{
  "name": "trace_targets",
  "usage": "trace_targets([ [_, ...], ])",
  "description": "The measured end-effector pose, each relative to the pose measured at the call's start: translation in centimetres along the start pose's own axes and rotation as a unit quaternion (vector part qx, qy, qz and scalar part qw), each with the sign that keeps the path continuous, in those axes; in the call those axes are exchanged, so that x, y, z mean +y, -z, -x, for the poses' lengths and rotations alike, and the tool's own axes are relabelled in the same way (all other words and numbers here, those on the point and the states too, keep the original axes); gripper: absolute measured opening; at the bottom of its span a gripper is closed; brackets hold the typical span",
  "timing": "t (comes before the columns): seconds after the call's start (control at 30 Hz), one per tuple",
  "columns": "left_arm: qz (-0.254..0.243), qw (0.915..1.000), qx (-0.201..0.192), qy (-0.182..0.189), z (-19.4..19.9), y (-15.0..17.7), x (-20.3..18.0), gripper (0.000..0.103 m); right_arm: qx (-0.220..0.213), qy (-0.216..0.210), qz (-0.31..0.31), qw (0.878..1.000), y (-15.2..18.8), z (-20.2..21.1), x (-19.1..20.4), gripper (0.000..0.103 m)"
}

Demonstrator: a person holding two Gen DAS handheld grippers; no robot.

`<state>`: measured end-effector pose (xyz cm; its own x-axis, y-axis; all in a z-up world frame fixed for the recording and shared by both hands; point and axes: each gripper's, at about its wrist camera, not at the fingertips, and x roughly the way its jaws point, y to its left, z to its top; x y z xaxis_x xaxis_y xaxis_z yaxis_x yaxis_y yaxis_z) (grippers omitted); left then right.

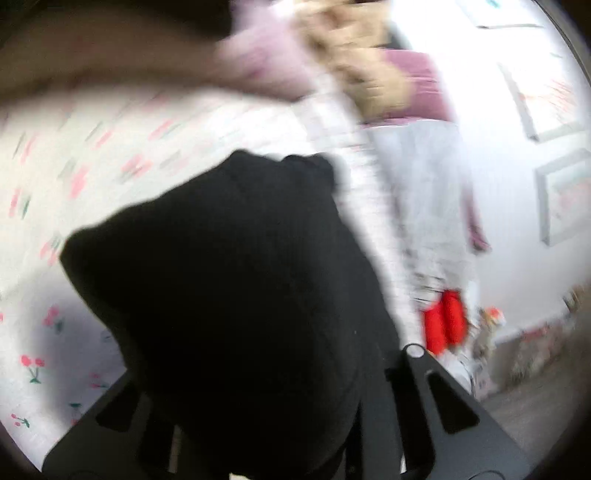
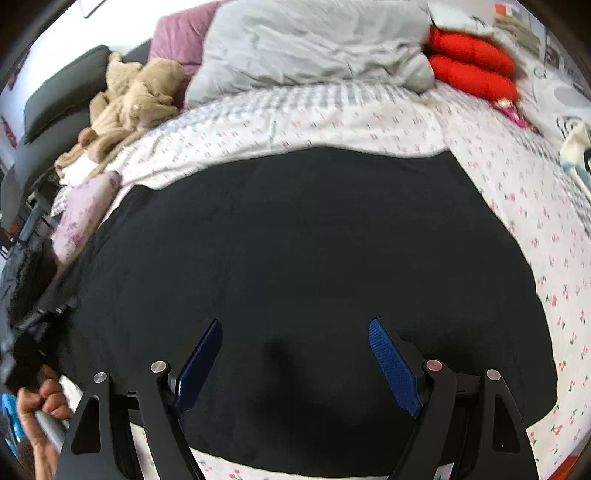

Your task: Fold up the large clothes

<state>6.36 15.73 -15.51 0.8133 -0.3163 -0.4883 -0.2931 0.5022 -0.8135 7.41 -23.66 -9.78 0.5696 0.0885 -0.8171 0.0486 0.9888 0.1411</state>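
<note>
A large black garment (image 2: 303,258) lies spread flat on the bed's cherry-print cover (image 2: 535,206). My right gripper (image 2: 295,362) is open just above the garment's near part, blue pads (image 2: 391,365) wide apart, holding nothing. In the left wrist view, blurred by motion, a bunch of the black garment (image 1: 229,277) fills the middle and covers the fingertips of my left gripper (image 1: 266,424), which looks shut on the cloth. The left gripper also shows at the left edge of the right wrist view (image 2: 40,332), held by a hand at the garment's left edge.
A grey pillow (image 2: 306,44), a purple pillow (image 2: 181,33) and a red cushion (image 2: 472,66) lie at the head of the bed. A beige plush toy (image 2: 133,96) and a folded pink floral cloth (image 2: 85,214) sit at the left. Framed pictures (image 1: 561,195) hang on the wall.
</note>
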Motion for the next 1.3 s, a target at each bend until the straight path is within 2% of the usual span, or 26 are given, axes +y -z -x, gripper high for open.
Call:
trace_targets([
  [0.07, -0.029, 0.9981, -0.013, 0.053, 2.2, -0.8, -2.9, 0.02, -0.024, -0.01, 0.0, 1.0, -0.4, 0.9, 0.7, 0.083],
  [0.13, -0.065, 0.9942, -0.036, 0.077, 4.5, -1.2, -4.6, 0.02, -0.039, -0.024, -0.001, 0.999, -0.6, 1.4, 1.5, 0.083],
  [0.2, -0.073, 0.9931, -0.056, 0.073, 6.3, -1.8, -4.6, 0.021, -0.049, -0.041, 0.004, 0.998, -0.6, 1.5, 2.6, 0.083],
  [0.27, -0.055, 0.996, -0.061, 0.035, 6.6, -2.6, -2.9, 0.022, -0.046, -0.055, 0.022, 0.997, -0.4, 1.0, 4.3, 0.082],
  [0.33, -0.009, 0.999, -0.044, 0.006, 5.9, -3.1, -0.2, 0.022, -0.026, -0.066, 0.052, 0.996, 0.1, -0.5, 6.8, 0.078],
  [0.37, 0.02, 0.9992, -0.034, -0.007, 5.3, -3.1, 1.4, 0.021, -0.01, -0.07, 0.069, 0.995, 0.5, -1.5, 8.1, 0.073],
  [0.43, 0.036, 0.9986, -0.031, -0.024, 4.7, -2.7, 2.8, 0.021, 0.03, -0.085, 0.094, 0.992, 1.5, -3.8, 10.2, 0.06],
  [0.53, 0.012, 0.9993, -0.034, 0.003, 5.3, -2.2, 1.4, 0.021, 0.111, -0.081, 0.103, 0.985, 3.3, -8.0, 12.2, 0.056],
  [0.63, -0.058, 0.996, -0.037, 0.057, 6.2, -1.1, -2.7, 0.021, 0.109, -0.077, 0.091, 0.987, 3.1, -9.2, 12.5, 0.057],
  [0.7, -0.107, 0.9886, -0.032, 0.101, 6.6, 0.1, -6.1, 0.021, 0.112, -0.099, 0.061, 0.987, 2.6, -9.5, 11.8, 0.057],
  [0.8, -0.182, 0.9736, -0.024, 0.135, 6.9, 2.6, -11.0, 0.022, 0.112, -0.147, 0.013, 0.983, 1.8, -9.7, 9.9, 0.059],
  [0.9, -0.246, 0.956, -0.009, 0.159, 7.0, 5.2, -14.8, 0.023, 0.14, -0.212, -0.052, 0.966, 0.5, -9.4, 7.0, 0.059],
  [0.97, -0.282, 0.9447, 0.007, 0.166, 6.2, 7.3, -16.8, 0.024, 0.138, -0.247, -0.108, 0.953, -0.7, -8.2, 3.8, 0.064],
  [1.03, -0.316, 0.9337, 0.027, 0.167, 5.0, 9.7, -18.5, 0.025, 0.106, -0.242, -0.132, 0.956, -1.7, -6.4, 0.8, 0.076],
  [1.1, -0.348, 0.9216, 0.053, 0.164, 3.7, 12.4, -19.6, 0.026, 0.07, -0.226, -0.151, 0.96, -2.6, -4.4, -2.7, 0.08],
  [1.17, -0.377, 0.9089, 0.086, 0.156, 2.6, 15.5, -19.8, 0.027, 0.042, -0.206, -0.185, 0.96, -2.8, -2.7, -6.6, 0.081],
  [1.23, -0.403, 0.8962, 0.118, 0.143, 1.1, 18.0, -19.6, 0.029, 0.026, -0.194, -0.224, 0.955, -2.3, -1.9, -10.2, 0.082],
  [1.3, -0.434, 0.8774, 0.163, 0.124, -0.8, 20.8, -18.6, 0.031, 0.022, -0.176, -0.263, 0.948, -1.3, -1.5, -13.6, 0.082],
])
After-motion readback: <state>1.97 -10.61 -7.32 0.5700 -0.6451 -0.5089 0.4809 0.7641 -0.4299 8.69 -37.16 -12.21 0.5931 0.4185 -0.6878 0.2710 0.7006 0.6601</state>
